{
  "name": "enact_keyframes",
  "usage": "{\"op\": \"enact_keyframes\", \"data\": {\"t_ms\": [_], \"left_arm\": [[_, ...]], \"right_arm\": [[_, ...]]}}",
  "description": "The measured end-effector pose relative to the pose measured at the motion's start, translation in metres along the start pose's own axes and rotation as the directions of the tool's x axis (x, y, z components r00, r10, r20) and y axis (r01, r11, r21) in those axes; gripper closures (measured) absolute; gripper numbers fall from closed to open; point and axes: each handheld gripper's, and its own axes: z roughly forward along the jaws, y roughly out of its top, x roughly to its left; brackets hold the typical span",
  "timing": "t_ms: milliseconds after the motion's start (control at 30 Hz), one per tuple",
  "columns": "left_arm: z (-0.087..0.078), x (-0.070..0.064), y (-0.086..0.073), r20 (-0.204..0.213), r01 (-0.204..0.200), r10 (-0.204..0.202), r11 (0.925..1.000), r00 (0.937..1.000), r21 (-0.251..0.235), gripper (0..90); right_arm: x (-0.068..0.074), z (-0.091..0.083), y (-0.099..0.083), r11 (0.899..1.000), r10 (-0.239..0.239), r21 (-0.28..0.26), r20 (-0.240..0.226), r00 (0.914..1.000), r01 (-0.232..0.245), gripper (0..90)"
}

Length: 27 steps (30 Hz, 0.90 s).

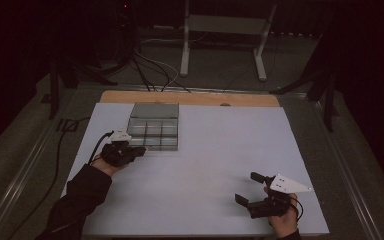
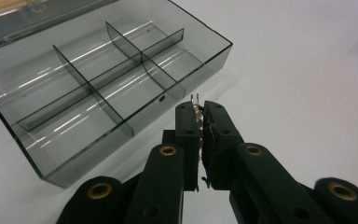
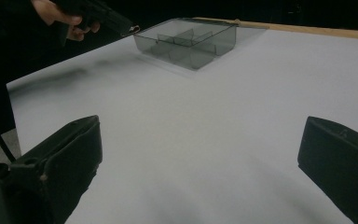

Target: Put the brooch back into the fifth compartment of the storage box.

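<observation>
Clearance between the left gripper [image 2: 199, 109], clamped on a small metal spring-like part [image 2: 196, 108], and the smoky divided box [image 2: 193, 74] lying just far-left of its tips is noted; the right gripper [image 1: 253, 189] is held wide open, well apart at near right.

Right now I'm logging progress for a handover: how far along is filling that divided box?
Looks barely begun. The smoky clear divided box sits open, its visible compartments empty. In hand: the left gripper is shut on a small metal part, held just outside the box's near wall. The right gripper rests open over the white table, holding nothing. Left: getting the part into a compartment.
</observation>
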Motion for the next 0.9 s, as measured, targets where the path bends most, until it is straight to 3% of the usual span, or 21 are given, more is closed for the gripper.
{"op": "enact_keyframes", "data": {"t_ms": [367, 900], "left_arm": [[0.010, 0.006, 0.010, -0.001, 0.005, -0.005, 0.9997, 1.0000, -0.026, 87.5], [0.029, 0.022, 0.010, -0.006, 0.019, -0.020, 0.9982, 0.9998, -0.056, 87.5]], "right_arm": [[0.000, 0.000, 0.000, 1.000, 0.001, 0.000, 0.004, 1.0000, -0.001, 0.0], [-0.001, -0.001, -0.001, 1.000, 0.005, 0.000, 0.005, 1.0000, -0.005, 0.0]]}}
